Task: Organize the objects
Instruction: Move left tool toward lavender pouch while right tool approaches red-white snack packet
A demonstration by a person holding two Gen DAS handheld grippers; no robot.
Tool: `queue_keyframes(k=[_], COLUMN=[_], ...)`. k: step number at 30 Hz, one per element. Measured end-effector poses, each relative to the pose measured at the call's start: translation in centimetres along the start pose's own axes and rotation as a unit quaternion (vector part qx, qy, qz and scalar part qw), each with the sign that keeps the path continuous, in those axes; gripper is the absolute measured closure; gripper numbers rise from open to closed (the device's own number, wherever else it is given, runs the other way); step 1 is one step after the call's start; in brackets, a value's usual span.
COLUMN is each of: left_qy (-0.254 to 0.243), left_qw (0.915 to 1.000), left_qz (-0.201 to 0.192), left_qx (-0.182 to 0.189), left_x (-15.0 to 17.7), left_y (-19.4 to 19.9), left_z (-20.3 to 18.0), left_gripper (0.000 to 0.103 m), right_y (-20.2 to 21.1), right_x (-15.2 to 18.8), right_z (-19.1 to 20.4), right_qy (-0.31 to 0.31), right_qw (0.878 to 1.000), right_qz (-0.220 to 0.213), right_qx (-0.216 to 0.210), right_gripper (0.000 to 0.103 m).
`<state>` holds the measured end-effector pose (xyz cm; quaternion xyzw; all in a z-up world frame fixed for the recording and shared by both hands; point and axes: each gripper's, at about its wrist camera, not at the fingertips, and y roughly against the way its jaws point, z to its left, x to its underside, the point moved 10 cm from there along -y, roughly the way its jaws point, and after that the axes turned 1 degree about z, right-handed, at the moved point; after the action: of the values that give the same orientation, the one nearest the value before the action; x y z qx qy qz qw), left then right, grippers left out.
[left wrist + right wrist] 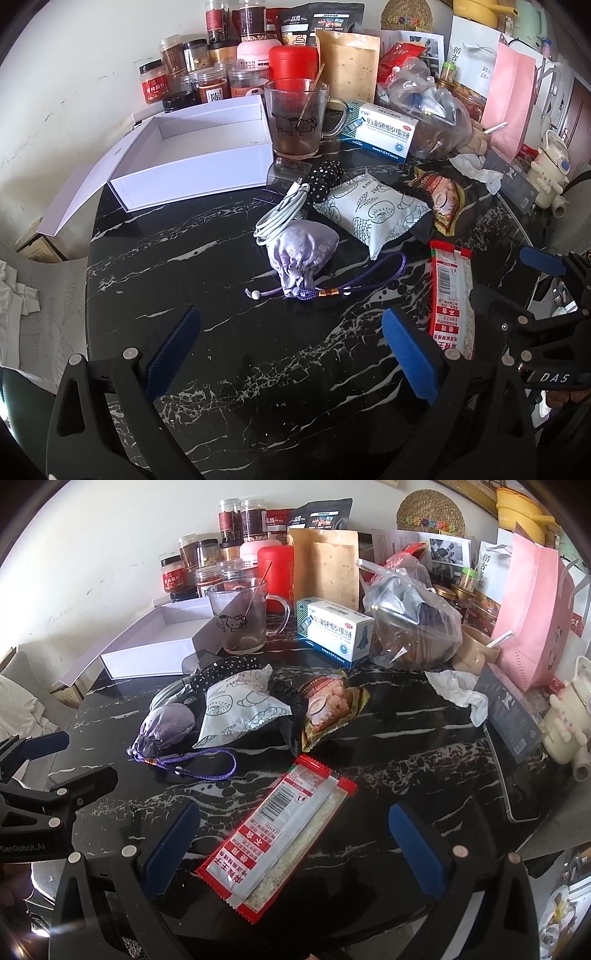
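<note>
Left wrist view: left gripper (291,358) spread wide, holding nothing, above black marble table (236,369); purple drawstring pouch (301,254) just ahead, empty white box (192,155) beyond.
Right wrist view: right gripper (295,843) wide apart, empty, red-and-white snack packet (273,834) lying flat between its fingers.

Black marble table with white veins (229,369). On it: open white cardboard box (192,151), glass mug with cartoon print (295,118), white-blue medicine carton (380,131), lilac drawstring pouch (301,251), coiled white cable (280,216), pale printed snack pack (373,212), long red-white sachet (280,834).
</note>
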<state>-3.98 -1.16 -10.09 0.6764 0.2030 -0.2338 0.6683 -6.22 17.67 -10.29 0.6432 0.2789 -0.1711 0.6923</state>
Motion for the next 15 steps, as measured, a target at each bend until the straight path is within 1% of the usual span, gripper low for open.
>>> queue_keyframes(k=[6, 15], left_qy=[0.003, -0.007], left_qw=[1.0, 1.0], left_qz=[-0.002, -0.002], left_qx=[0.008, 0.003], left_x=[0.4, 0.6], left_y=[-1.1, -2.7], left_z=[0.3, 0.6], left_gripper=[0.004, 0.004], right_y=[-0.8, -2.9], right_x=[0.6, 1.8], right_z=[0.0, 0.2], right_qy=[-0.002, -0.009], right_qw=[1.0, 1.0], right_qz=[0.004, 0.029], right_qx=[0.0, 0.003], right_gripper=[0.001, 0.001])
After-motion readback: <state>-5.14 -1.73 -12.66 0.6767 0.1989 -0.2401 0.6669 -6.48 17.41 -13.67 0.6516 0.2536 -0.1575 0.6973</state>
